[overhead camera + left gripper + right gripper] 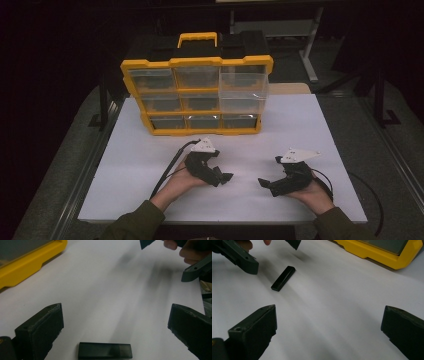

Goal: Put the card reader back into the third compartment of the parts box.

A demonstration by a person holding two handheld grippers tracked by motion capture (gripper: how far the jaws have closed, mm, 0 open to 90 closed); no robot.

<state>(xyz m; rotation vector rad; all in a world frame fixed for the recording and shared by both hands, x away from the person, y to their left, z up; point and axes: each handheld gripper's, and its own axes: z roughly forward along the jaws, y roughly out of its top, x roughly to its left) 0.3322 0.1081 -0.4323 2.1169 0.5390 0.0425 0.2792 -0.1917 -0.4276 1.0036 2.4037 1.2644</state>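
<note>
Far left and back on the white surface (130,165): yellow organizer case (196,95) standing upright, clear drawers facing forward, one drawer (243,92) at the right column pulled out and seemingly empty. Nearer, left of centre: left hand-held gripper (224,177) low over the surface, jaws spread wide, nothing between them. In the left gripper view, small black bar (105,350) lying flat on the surface just short of the gap between the jaws, untouched by either. Same bar in the right gripper view (283,278), resting close under the other gripper's jaws. Right of centre: right hand-held gripper (264,183), jaws likewise parted and empty, pointed toward the left one, well apart from the bar. Judged from this: pickup not yet made; bar still loose on the surface, no grasp begun. Left to do, most likely: close on the bar, lift, carry to the pulled-out drawer, release, perhaps push the drawer in.
</note>
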